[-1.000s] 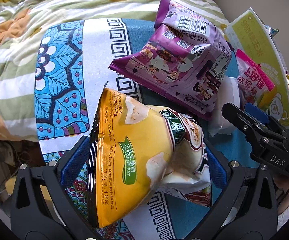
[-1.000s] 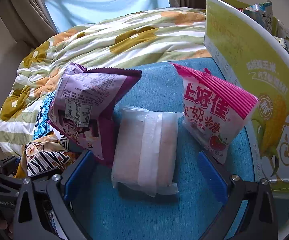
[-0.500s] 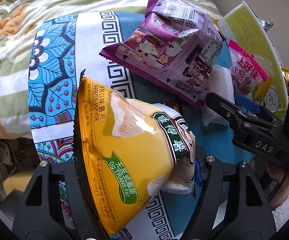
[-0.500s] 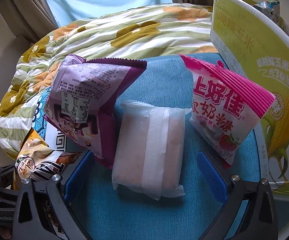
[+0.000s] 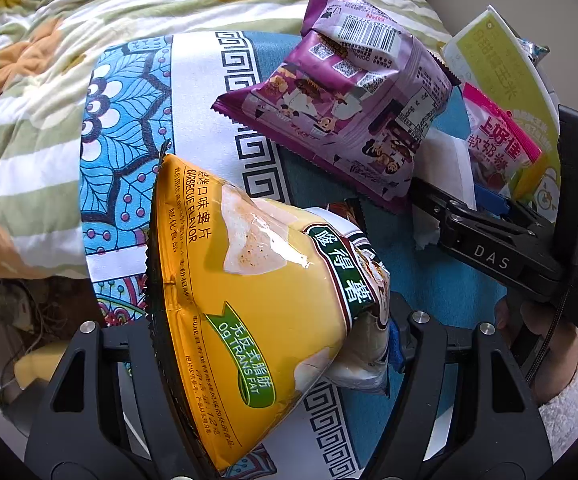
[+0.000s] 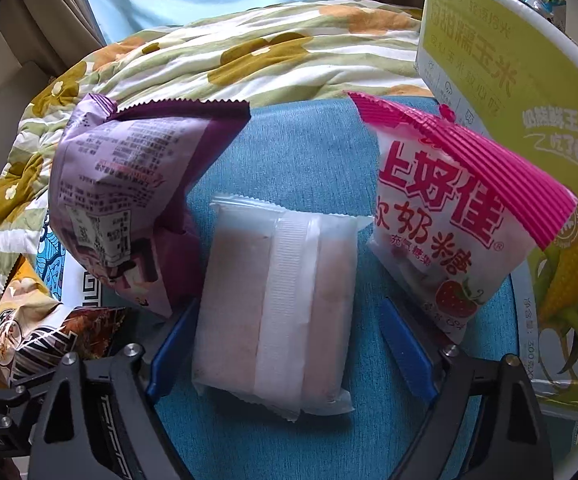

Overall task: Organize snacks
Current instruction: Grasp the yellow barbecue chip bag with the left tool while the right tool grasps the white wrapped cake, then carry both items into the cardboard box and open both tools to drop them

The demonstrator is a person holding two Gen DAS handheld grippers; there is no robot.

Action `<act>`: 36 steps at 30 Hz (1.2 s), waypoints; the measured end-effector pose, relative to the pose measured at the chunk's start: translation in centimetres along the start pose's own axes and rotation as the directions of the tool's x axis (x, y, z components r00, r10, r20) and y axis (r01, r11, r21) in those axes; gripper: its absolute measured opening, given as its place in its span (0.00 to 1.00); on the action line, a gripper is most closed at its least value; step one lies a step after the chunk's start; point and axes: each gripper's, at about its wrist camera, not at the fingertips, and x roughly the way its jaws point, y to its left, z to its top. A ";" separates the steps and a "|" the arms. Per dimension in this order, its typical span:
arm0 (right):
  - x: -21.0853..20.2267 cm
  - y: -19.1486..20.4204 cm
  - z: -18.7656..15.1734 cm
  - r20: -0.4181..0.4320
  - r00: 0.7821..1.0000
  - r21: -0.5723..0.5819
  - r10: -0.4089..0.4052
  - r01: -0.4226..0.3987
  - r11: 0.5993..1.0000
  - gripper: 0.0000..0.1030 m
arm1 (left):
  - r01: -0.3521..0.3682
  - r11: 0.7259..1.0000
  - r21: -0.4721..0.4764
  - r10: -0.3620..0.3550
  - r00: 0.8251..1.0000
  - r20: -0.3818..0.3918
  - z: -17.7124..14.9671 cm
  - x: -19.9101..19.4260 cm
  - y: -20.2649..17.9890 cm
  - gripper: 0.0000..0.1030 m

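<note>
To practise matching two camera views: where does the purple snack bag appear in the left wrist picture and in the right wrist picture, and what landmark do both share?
Left wrist view: the purple snack bag lies upper right of centre, barcode side up.
Right wrist view: it stands at the left, beside the white packet.
Shared landmark: the pink candy bag.

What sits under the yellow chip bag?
Under the yellow chip bag a second, striped packet pokes out, lying on the patterned cloth. Most of that packet is covered.
</note>
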 end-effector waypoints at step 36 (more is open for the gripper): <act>-13.6 0.2 -1.6 0.166 0.984 -0.057 0.067 -0.058 0.997 0.57 | 0.014 0.992 0.123 -0.037 0.982 0.187 0.1 -11.3 -8.1 0.65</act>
